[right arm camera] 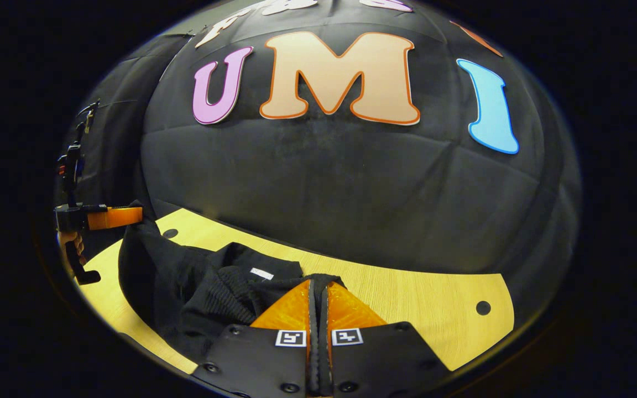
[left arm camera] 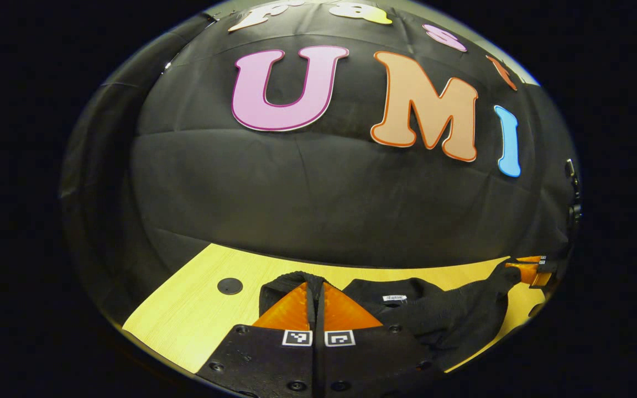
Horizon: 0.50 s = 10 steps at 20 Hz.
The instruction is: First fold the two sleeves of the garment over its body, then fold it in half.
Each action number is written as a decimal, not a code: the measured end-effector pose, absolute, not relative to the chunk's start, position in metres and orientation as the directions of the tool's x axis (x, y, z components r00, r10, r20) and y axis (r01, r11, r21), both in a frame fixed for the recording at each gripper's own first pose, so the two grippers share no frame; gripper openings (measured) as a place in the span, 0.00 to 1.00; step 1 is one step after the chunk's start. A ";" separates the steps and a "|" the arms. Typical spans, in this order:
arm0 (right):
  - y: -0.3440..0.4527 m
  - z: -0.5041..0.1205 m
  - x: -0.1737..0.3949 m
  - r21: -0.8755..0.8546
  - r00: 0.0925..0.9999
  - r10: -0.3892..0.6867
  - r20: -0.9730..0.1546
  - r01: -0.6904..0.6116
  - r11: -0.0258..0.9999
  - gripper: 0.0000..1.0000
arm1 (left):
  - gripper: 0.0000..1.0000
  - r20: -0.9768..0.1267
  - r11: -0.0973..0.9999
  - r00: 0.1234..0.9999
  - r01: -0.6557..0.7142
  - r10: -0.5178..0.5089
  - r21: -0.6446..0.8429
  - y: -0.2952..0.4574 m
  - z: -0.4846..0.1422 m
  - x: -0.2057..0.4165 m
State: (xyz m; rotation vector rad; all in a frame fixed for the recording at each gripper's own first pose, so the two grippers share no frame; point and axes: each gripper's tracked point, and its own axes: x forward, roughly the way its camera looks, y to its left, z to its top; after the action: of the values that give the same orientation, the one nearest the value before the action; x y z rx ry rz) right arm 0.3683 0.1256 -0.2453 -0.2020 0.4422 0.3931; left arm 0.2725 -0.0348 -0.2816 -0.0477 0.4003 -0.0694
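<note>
- Left gripper view: the pale wooden tabletop (left arm camera: pixel 186 320) runs up to the black cloth wall (left arm camera: pixel 318 199). Bare wood lies open to the left of the garment, where a round dark grommet (left arm camera: pixel 230 286) sits, and a thinner strip stays free along the back edge.
- Right gripper view: bare wood spreads wide to the right of the garment, out to a second round grommet (right arm camera: pixel 483 308) near the tabletop's curved edge.
- The black knit garment (left arm camera: pixel 434 315) lies bunched on the tabletop, strung sideways between the two claws, its long axis running along the wall. Its neck opening faces the wall.
- The left claw (left arm camera: pixel 315 304) has its fingers pressed together on a ribbed edge of the garment, lifted off the wood.
- The right claw (right arm camera: pixel 318 301) is likewise closed tight on a ribbed edge of the knit.
- Right gripper view also shows the left claw at the far left, with a hand (right arm camera: pixel 72 246) holding it and black cloth hanging from its fingers.
- A small white neck label (left arm camera: pixel 394 298) sits inside the collar; its writing is too small to read.
</note>
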 end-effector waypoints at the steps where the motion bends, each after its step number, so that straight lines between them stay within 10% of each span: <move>1: 0.126 -0.250 0.374 -0.105 0.830 0.323 -0.455 -0.411 0.906 0.02 | 0.00 -0.389 0.997 0.918 0.055 -0.072 -0.056 -0.035 -0.286 0.276; 8: 0.128 -0.272 0.398 -0.105 0.822 0.292 -0.488 -0.388 0.916 0.04 | 0.04 -0.438 0.999 0.898 0.016 -0.037 -0.050 -0.027 -0.325 0.296; 10: 0.123 -0.269 0.405 -0.122 0.836 0.270 -0.477 -0.368 0.922 0.12 | 0.36 -0.434 0.999 0.900 0.008 -0.026 -0.045 -0.021 -0.324 0.298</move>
State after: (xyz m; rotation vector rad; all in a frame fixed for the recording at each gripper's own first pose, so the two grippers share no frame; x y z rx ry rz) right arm 0.4049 0.1226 -0.2689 -0.2134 0.4711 0.3403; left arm 0.2978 -0.0212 -0.3242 -0.0424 0.4498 -0.0177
